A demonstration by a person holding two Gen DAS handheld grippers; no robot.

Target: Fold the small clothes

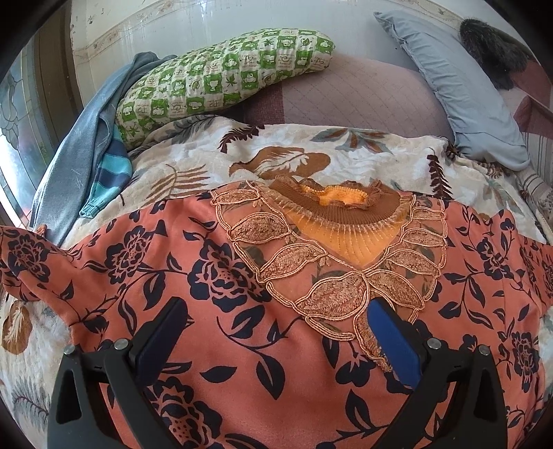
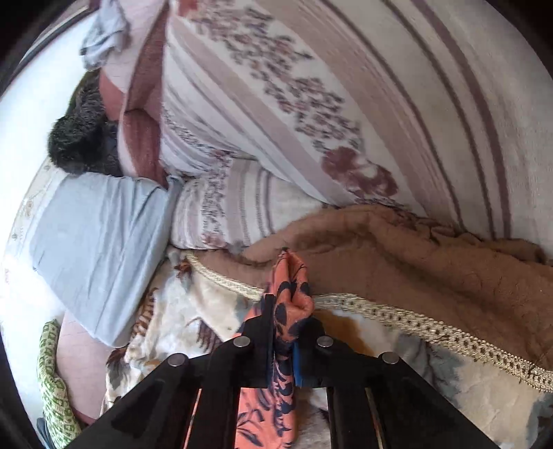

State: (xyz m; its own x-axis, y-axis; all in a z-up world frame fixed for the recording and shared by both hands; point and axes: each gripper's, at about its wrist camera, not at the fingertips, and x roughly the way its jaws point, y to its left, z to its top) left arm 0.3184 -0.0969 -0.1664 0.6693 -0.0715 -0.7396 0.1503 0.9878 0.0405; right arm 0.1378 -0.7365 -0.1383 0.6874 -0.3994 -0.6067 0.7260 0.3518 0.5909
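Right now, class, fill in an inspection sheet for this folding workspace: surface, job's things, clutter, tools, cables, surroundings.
Surface: leaf-print blanket on a bed.
Job's things: orange floral top, spread flat, collar away from the camera.
Clutter: green checked pillow, grey-blue pillow, blue garment, striped quilt, brown blanket.
Tools: left tool open above the top; right tool shut on a bunched part of the top.
Cables: nothing seen.
Surroundings: white wall.

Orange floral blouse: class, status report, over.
Left gripper open over orange floral blouse. Right gripper shut on blouse edge. Leaf-print blanket beneath; nothing blocking.
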